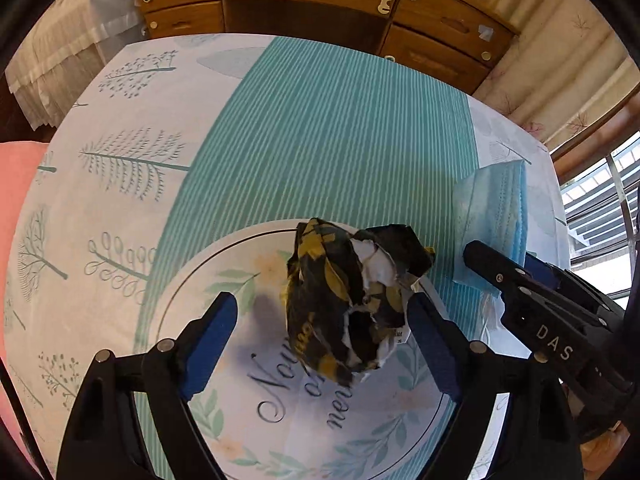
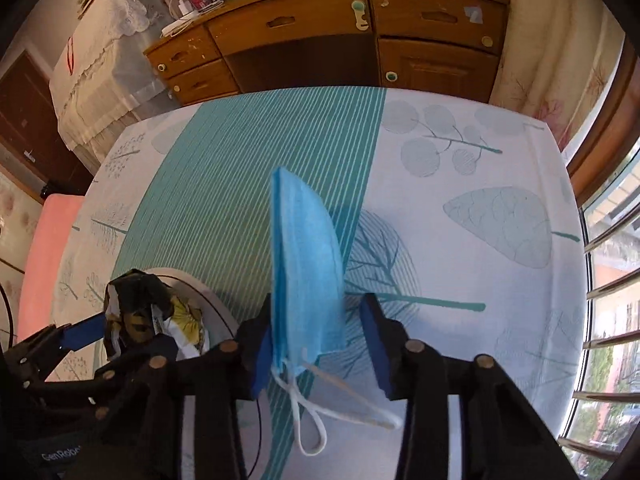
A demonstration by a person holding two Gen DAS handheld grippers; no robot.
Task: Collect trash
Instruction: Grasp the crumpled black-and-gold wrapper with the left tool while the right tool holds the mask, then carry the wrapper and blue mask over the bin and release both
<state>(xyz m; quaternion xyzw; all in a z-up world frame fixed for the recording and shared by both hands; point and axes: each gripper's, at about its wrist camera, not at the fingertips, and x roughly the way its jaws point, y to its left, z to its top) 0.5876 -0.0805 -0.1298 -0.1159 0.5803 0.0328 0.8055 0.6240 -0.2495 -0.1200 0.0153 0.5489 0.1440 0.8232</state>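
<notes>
1. On the plate [image 1: 240,264], toward its right rim, sits a crumpled wrapper [image 1: 344,300], black with yellow leaf print and white torn paper showing. Left wrist view shows script lettering and pale leaf decoration on the plate face; right wrist view shows only a sliver of the plate's rim behind the wrapper.
2. Left gripper [image 1: 320,344] straddles the wrapper, jaws wide. Its right blue pad [image 1: 432,344] is at or touching the wrapper's edge; the left pad stands clear of it with bare plate between. Contact on the right side cannot be confirmed.
3. Just right of the plate, a blue face mask [image 2: 306,272] stands on edge between the right gripper's [image 2: 320,340] fingers. Jaws narrowed. The left pad [image 2: 260,356] lies against the mask; the right pad is apart from it with tablecloth visible in the gap. No grip yet.
4. Right wrist view alone shows the mask's white ear loops [image 2: 310,412] trailing below toward the camera. Left wrist view shows the mask's pleats and the right gripper's outer side, marked "DAS".
5. Plate and mask both rest on a tablecloth [image 1: 320,140]: teal striped band under the plate, white with leaf and tree prints either side.
6. Beyond the plate, past the table's far edge, a wooden cabinet [image 2: 320,40] with drawers. Right wrist view adds a lace-covered unit [image 2: 108,60] left of the cabinet and a barred window at far right.
</notes>
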